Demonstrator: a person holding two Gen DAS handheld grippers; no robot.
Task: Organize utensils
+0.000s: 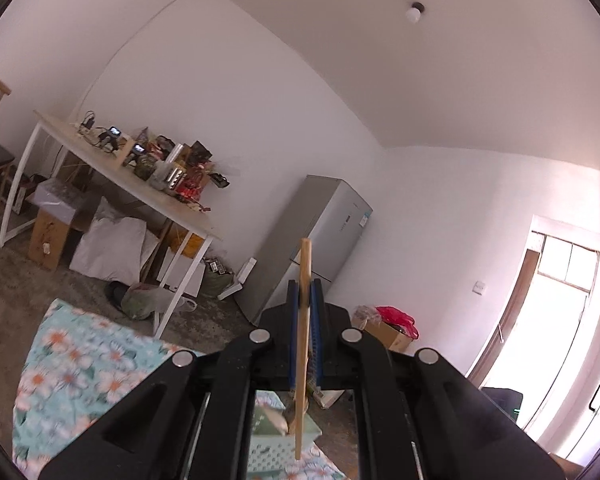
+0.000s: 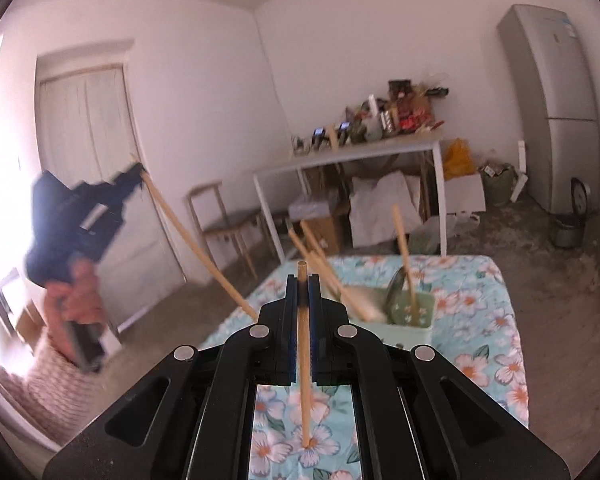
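The left hand-held gripper (image 1: 305, 294) has its blue pads pressed together on a wooden chopstick (image 1: 303, 340), which stands nearly upright between them, its top poking out past the fingertips toward 12 o'clock and its lower end hanging toward 6 o'clock in front of a pale green basket (image 1: 278, 446). In the right wrist view the same left hand-held gripper (image 2: 138, 170) appears at 9 o'clock, blurred, gripped by a hand (image 2: 76, 296) in a pink knitted sleeve (image 2: 48, 396), with its chopstick (image 2: 198, 246) slanting down toward the middle of the picture. The right hand-held gripper (image 2: 303, 290) is likewise pinched shut on a second wooden chopstick (image 2: 303, 360), which runs straight through the pads from just past the tips down to 6 o'clock above the flowered cloth (image 2: 480, 320) that covers the table. Just beyond the right fingertips, toward 1 o'clock, sits the green basket (image 2: 416, 320) on the cloth, holding several more wooden handles (image 2: 402, 248) that lean at different angles; what their working ends are is too blurred to tell. Farther back a white table (image 2: 364, 152) stands piled with clutter, a grey fridge (image 2: 556, 100) at 2 o'clock, a chair (image 2: 224, 220) and a door (image 2: 96, 140) toward 10 o'clock
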